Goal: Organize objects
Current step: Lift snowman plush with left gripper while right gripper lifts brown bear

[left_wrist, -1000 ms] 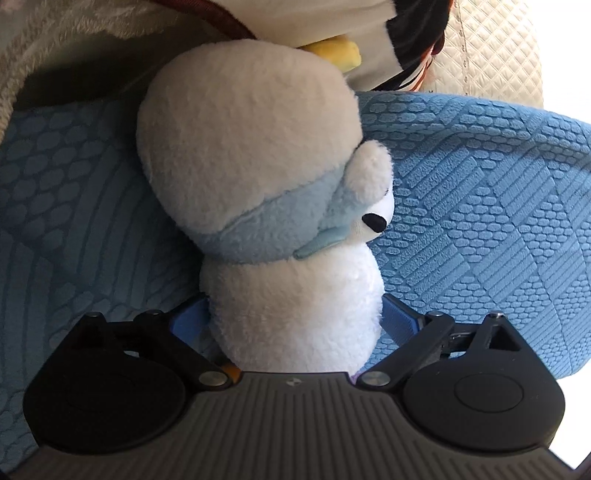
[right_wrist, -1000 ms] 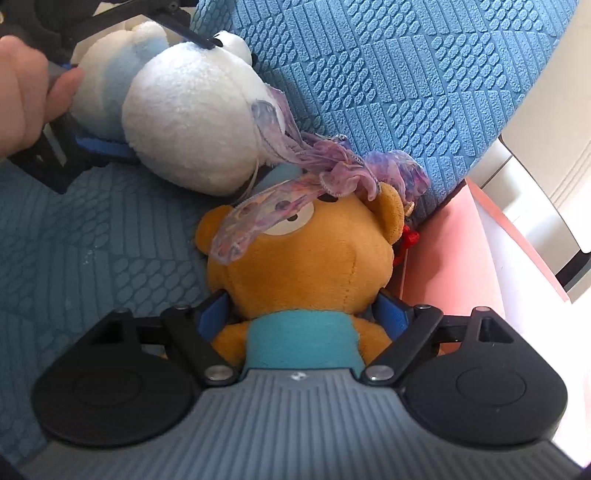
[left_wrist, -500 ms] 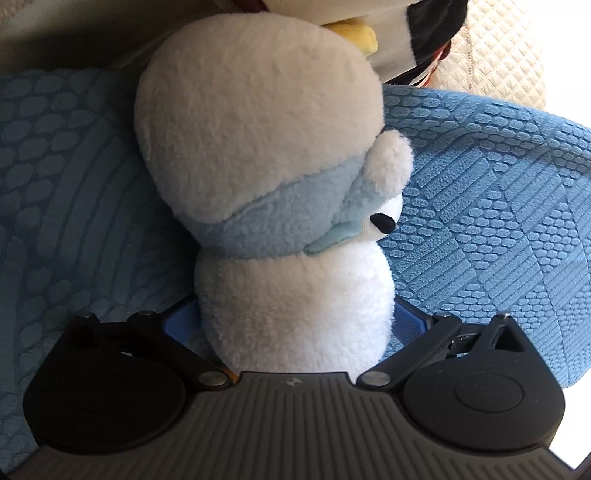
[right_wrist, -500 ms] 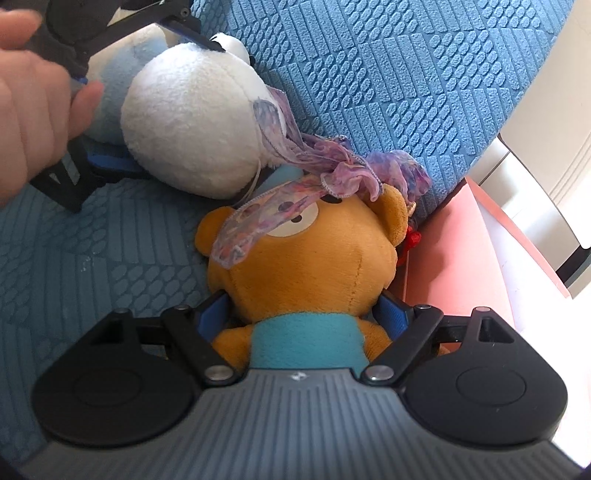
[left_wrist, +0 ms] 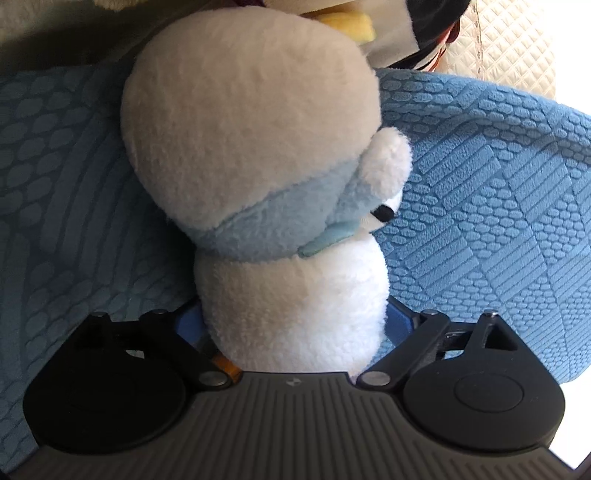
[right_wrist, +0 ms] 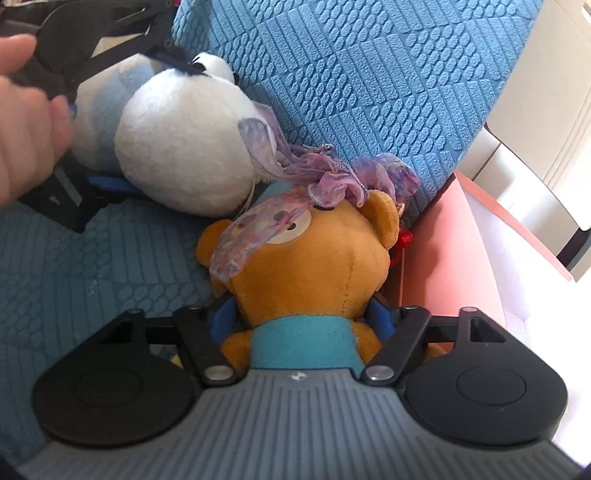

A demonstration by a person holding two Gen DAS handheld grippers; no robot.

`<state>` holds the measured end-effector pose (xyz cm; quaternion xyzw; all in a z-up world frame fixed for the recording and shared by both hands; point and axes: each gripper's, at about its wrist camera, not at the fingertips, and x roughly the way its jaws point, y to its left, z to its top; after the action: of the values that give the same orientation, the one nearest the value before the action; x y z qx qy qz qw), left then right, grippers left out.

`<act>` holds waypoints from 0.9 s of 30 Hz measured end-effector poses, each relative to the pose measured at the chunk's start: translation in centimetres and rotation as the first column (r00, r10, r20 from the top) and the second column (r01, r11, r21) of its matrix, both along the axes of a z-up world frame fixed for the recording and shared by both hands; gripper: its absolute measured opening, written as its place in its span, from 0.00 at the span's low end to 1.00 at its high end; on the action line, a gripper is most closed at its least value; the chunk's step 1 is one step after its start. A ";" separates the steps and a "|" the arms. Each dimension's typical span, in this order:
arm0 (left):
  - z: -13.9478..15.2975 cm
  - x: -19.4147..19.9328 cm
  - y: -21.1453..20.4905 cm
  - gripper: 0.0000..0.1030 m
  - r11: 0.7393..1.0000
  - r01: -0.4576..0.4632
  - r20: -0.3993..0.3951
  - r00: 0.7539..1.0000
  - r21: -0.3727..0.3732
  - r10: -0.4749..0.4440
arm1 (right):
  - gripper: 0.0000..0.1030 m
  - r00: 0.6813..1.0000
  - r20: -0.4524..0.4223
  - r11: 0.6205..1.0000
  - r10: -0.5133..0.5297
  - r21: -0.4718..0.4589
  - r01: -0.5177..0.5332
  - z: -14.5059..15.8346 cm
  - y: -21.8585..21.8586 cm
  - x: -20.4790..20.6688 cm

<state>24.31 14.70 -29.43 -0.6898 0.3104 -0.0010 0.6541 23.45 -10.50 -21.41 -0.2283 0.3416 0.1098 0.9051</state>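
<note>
- blue textured cushion (right_wrist: 351, 74) backs both toys, propping them upright
- left gripper (left_wrist: 295, 325): jaws closing round white plush (left_wrist: 258, 166) at its body, w/ toy leaning on cushion
- right gripper (right_wrist: 303, 321): jaws closing on orange bear (right_wrist: 314, 266), beside the plush, prob. to seat it

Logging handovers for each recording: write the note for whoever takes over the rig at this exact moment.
Left gripper: jaws closing, white plush between them, pads at its lower body.
Right gripper: jaws closing around the bear, pads at its neck.
Both toys lie side by side on the blue cushion; a purple ribbon drapes from the plush over the bear's head. A third toy sits behind the plush.
Done: both toys reached.
Left: secure each grip, mind the ribbon, place them.
</note>
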 end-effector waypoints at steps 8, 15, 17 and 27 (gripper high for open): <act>0.2 -1.2 0.1 0.88 0.999 0.035 -0.013 0.999 0.034 -0.034 | 0.61 0.999 0.002 0.983 -0.032 0.179 0.031 3.4 -1.1 -1.3; 0.9 -3.2 0.7 0.88 0.994 0.060 -0.002 0.998 0.088 -0.060 | 0.61 0.998 0.012 0.960 -0.059 0.275 0.054 5.8 -2.4 -3.2; 1.2 -3.7 0.6 0.88 0.989 0.079 -0.003 0.997 0.123 -0.079 | 0.61 0.997 0.031 0.958 -0.065 0.281 0.053 6.4 -2.8 -3.9; 2.1 -5.3 -0.6 0.88 0.918 0.215 -0.041 0.976 0.333 -0.213 | 0.61 0.995 0.048 0.953 -0.093 0.294 0.074 6.6 -3.6 -3.7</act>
<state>19.04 14.10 -27.31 -0.5304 0.3809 -0.0184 0.7571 19.73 -14.09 -14.77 -0.0808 0.3030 0.1137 0.9427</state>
